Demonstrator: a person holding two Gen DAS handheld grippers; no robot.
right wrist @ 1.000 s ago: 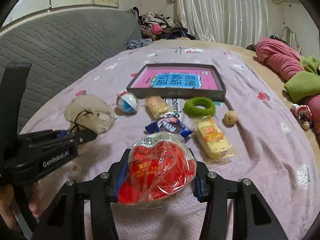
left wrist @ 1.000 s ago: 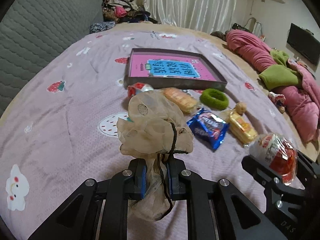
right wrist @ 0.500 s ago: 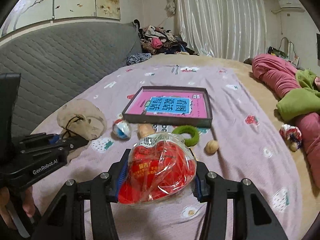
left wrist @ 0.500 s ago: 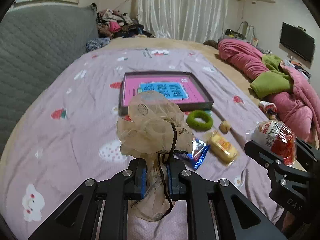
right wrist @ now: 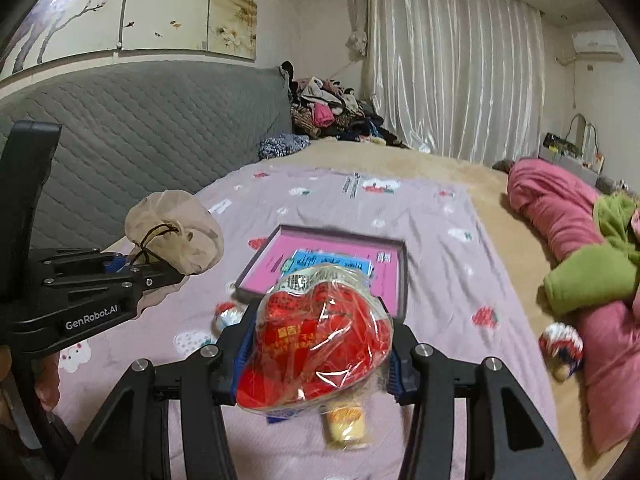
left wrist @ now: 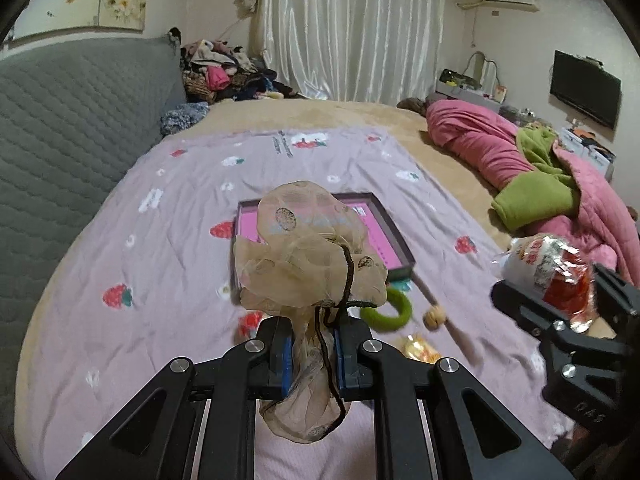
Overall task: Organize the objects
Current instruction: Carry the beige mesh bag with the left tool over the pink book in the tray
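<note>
The left tool [left wrist: 310, 354] is pinched on the neck of a beige mesh pouch [left wrist: 308, 248], held up above the bed [left wrist: 160, 248]. The right tool [right wrist: 316, 354] clamps a red snack bag [right wrist: 316, 344], also off the bed. Beyond both, the pink tray [right wrist: 384, 268] lies flat on the lilac sheet, with a green ring [left wrist: 394, 312] just before it.

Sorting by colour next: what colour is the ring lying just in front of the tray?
Green; the ring shows best in the left wrist view, partly hidden by the mesh pouch.
</note>
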